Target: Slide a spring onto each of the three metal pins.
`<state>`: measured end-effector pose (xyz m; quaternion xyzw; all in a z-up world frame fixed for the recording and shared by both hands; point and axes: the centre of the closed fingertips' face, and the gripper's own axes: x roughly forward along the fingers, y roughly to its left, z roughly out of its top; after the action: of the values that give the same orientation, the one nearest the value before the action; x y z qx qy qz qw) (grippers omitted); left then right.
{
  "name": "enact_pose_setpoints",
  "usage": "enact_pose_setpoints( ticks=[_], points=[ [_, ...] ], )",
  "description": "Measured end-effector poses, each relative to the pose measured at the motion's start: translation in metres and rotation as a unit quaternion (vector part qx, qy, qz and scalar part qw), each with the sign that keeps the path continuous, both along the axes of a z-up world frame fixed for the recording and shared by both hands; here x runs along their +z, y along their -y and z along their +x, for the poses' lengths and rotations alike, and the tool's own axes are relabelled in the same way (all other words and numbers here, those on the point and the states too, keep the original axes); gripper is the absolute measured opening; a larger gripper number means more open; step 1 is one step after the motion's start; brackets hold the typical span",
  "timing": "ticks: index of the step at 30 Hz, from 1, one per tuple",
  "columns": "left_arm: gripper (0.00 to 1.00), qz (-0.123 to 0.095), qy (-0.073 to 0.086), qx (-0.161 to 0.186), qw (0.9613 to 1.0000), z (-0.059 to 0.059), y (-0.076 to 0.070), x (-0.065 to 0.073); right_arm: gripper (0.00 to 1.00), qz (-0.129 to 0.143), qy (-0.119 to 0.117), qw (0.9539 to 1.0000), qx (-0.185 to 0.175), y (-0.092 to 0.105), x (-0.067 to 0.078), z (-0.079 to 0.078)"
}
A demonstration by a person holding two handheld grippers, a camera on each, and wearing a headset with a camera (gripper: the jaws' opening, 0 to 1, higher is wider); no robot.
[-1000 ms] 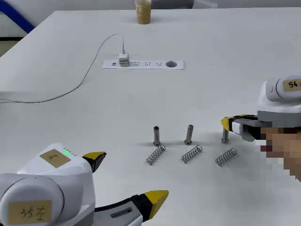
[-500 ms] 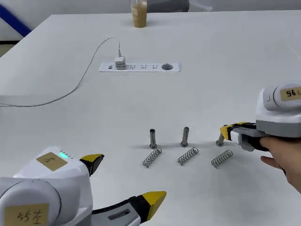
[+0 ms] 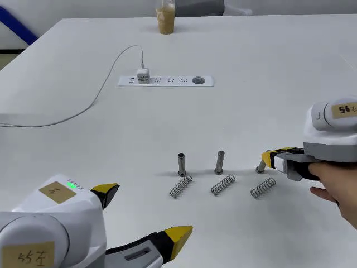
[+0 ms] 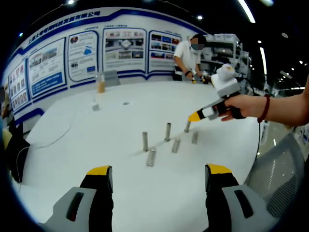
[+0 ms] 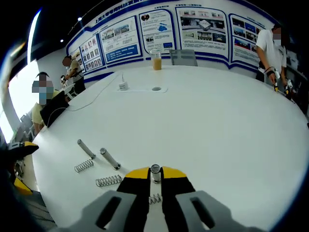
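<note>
Three metal pins stand in a row on the white table: the left pin (image 3: pixel 181 164), the middle pin (image 3: pixel 220 162) and the right pin (image 3: pixel 260 166). A spring lies in front of each: left spring (image 3: pixel 181 186), middle spring (image 3: pixel 223 184), right spring (image 3: pixel 263 187). My right gripper (image 3: pixel 266 159) is shut on the right pin (image 5: pixel 155 172), which leans a little, with the right spring (image 5: pixel 154 198) below the jaws. My left gripper (image 3: pixel 142 215) is open and holds nothing, near the table's front edge, well short of the left pin (image 4: pixel 145 141).
A white power strip (image 3: pixel 165 81) with a plug (image 3: pixel 143 75) and a long cable lies further back. A cup of drink (image 3: pixel 165 17) stands at the far edge. People stand and sit around the room beyond the table (image 5: pixel 217 125).
My right gripper has stayed at the right pin, which went from upright to slightly leaning. The left gripper has sunk a little toward the bottom left. The head camera has shifted.
</note>
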<state>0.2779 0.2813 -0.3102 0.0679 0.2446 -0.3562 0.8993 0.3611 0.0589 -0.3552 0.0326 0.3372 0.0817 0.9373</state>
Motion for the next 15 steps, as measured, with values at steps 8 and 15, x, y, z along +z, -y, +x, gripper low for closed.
enact_pose_setpoints(
  ticks=[8, 15],
  points=[
    [0.78, 0.002, 0.006, 0.002, 1.0, 0.0022, -0.001, 0.001, 0.09, -0.005, 0.001, 0.9999, 0.011, -0.0008, -0.0002, 0.0001],
    [0.76, 0.008, 0.008, 0.003, 0.9999, 0.003, -0.0026, -0.0005, 0.17, -0.004, 0.009, 0.9998, 0.019, 0.0, 0.005, -0.0018]
  ],
)
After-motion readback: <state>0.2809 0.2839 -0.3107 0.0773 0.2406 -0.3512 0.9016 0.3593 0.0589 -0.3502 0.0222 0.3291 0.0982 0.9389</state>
